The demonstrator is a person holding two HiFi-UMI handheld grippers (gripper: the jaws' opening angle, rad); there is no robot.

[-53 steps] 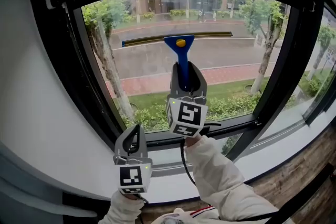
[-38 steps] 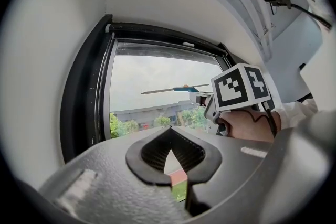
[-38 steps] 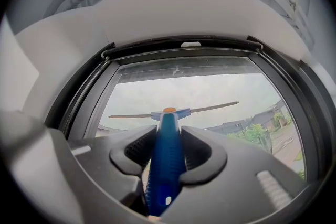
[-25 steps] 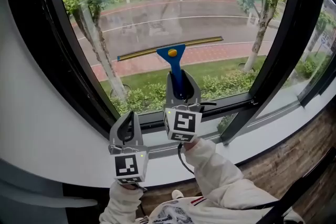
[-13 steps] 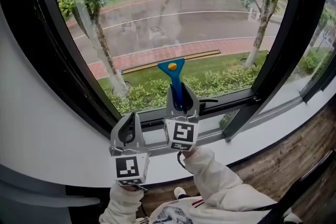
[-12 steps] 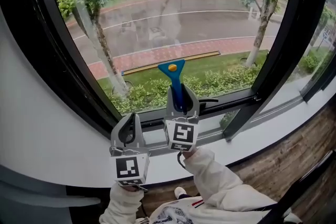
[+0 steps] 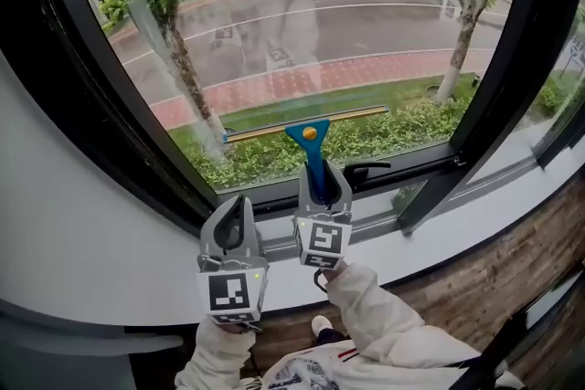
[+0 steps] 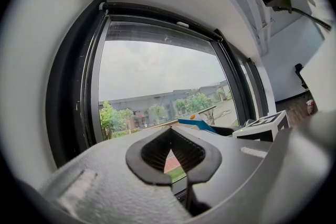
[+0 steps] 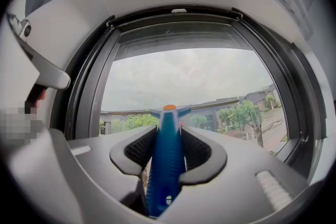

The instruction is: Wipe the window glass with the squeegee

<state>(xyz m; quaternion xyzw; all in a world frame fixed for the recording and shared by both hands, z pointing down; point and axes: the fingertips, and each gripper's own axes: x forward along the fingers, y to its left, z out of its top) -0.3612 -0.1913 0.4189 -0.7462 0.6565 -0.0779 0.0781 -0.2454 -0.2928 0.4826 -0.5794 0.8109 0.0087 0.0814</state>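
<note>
The squeegee [image 7: 313, 152] has a blue handle with an orange dot and a long thin blade. The blade lies across the window glass [image 7: 320, 23], low down, just above the bottom frame. My right gripper [image 7: 321, 174] is shut on the blue handle and points up at the pane. In the right gripper view the squeegee [image 9: 166, 136] stands between the jaws of the right gripper [image 9: 165, 152]. My left gripper [image 7: 236, 210] hangs to the left of it, below the pane, shut and holding nothing. The left gripper [image 8: 170, 155] view shows the squeegee [image 8: 198, 123] at its right.
A black window frame [image 7: 137, 123] surrounds the pane, with a dark mullion [image 7: 498, 87] on the right and a window handle [image 7: 367, 169] on the bottom rail. Below run a white sill [image 7: 448, 219] and wooden floor [image 7: 521, 288]. White wall [image 7: 64, 224] fills the left.
The right gripper has drawn the squeegee down the glass, from the upper part of the pane to just above the bottom frame. The left gripper has stayed low and shut.
</note>
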